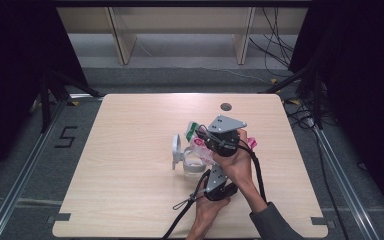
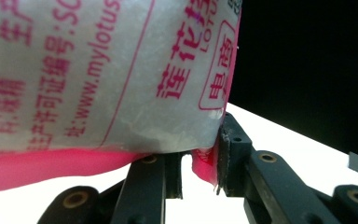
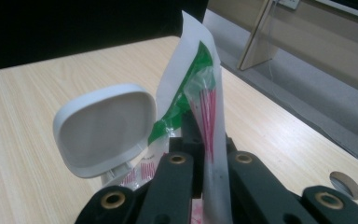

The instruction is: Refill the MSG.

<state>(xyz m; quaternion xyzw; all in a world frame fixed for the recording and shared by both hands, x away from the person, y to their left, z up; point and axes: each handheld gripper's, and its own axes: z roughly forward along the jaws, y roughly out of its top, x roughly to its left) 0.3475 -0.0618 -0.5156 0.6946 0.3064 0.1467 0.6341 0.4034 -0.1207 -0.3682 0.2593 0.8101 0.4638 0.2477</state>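
A clear bag of white grains (image 1: pixel 198 145) with pink print and a green-and-white top hangs over the middle of the table. My right gripper (image 1: pixel 200 134) is shut on the bag's top edge (image 3: pixel 205 116), which stands up between its jaws (image 3: pixel 205 161). My left gripper (image 1: pixel 212 171) comes from below, and its jaws (image 2: pixel 200 165) pinch the bag's pink bottom seam (image 2: pixel 204 164). The printed side of the bag (image 2: pixel 98 74) looms close in the left gripper view. Just left of the bag stands a white container (image 1: pixel 194 166) with its hinged lid (image 1: pixel 177 148) (image 3: pixel 105 128) flipped open.
The light wooden table (image 1: pixel 130 165) has a round cable hole (image 1: pixel 225 106) (image 3: pixel 345 184) near its far edge. Black cables trail from the grippers toward the near edge. Beyond the table are shelf legs and loose cables on the floor.
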